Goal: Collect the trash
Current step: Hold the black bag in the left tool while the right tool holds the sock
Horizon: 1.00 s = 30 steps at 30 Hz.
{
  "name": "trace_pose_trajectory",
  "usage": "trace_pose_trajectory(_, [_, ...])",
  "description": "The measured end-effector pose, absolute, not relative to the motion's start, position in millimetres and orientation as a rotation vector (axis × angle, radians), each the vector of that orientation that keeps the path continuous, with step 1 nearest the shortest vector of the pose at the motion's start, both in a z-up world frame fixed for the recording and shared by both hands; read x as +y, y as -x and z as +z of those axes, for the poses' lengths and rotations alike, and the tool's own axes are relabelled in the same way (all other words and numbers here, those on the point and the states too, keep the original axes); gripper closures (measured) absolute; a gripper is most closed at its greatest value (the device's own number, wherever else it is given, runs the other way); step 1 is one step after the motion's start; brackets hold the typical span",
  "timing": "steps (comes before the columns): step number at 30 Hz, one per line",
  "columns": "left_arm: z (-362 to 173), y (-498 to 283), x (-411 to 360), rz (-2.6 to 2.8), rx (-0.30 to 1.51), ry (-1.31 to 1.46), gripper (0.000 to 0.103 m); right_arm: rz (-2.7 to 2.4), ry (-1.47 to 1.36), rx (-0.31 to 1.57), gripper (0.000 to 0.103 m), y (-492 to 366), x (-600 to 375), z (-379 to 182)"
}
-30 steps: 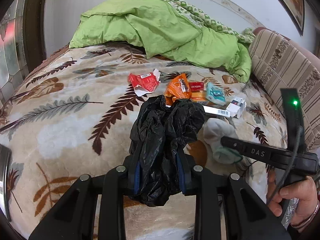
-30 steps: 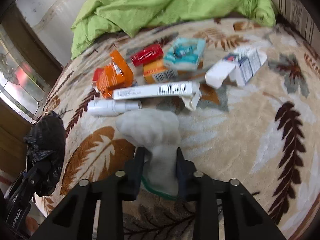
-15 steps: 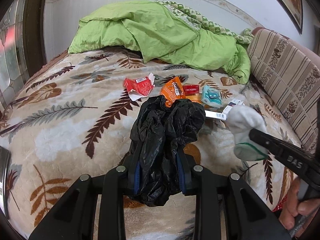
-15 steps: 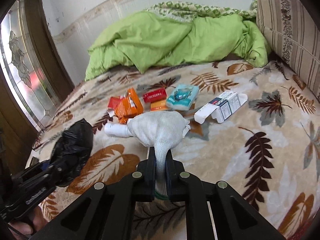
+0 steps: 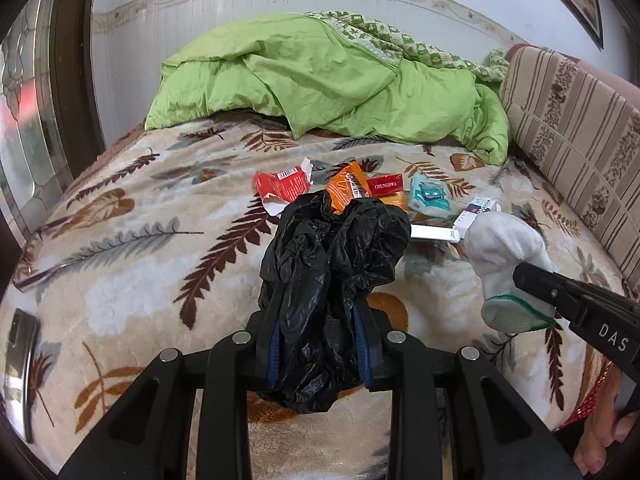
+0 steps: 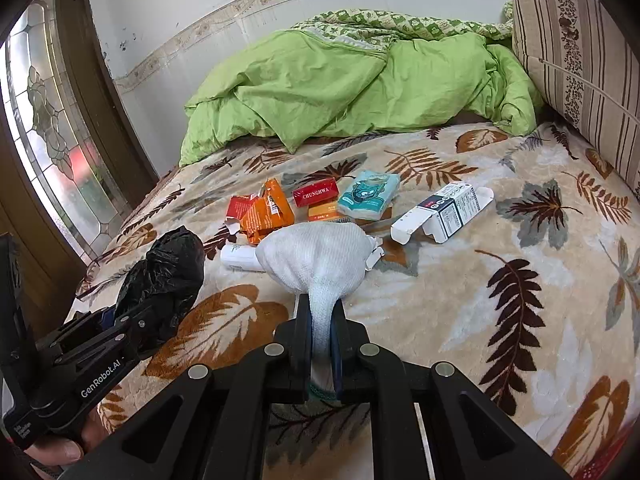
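A crumpled black trash bag (image 5: pixel 332 264) is bunched between the jaws of my left gripper (image 5: pixel 318 340), which is shut on it above the bed. My right gripper (image 6: pixel 322 332) is shut on the cuff of a white sock (image 6: pixel 316 254), lifted off the blanket; the sock (image 5: pixel 504 256) hangs to the right of the bag. On the blanket behind lie an orange wrapper (image 6: pixel 266 212), a torn red packet (image 5: pixel 282 186), a red cigarette box (image 6: pixel 316 194), a teal tissue pack (image 6: pixel 370 196), a white carton (image 6: pixel 444 212) and a white tube (image 6: pixel 238 258).
The leaf-patterned blanket (image 6: pixel 500 300) covers the bed. A green duvet (image 5: pixel 328 80) is heaped at the far end, and a striped cushion (image 5: pixel 572 128) stands along the right side. A glazed wooden door (image 6: pixel 44 120) is at the left. A dark phone-like slab (image 5: pixel 18 368) lies at the near left.
My right gripper closed on the sock's cuff and lifted it off the blanket. The view of both cameras rose and pulled back a little; the black bag stays gripped.
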<state>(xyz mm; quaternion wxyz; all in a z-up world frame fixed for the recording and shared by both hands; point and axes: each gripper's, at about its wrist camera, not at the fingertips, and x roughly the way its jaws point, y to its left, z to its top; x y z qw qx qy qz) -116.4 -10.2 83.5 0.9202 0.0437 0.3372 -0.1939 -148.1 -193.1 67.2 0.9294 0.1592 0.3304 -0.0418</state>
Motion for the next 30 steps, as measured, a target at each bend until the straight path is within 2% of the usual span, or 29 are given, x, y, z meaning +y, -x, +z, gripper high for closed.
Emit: trace_pose_trajectory(30, [87.1, 121.8, -12.4, -0.386, 0.670, -0.118, 0.075, -0.095, -0.330, 0.672, 0.095, 149.9, -197.6, 68.8])
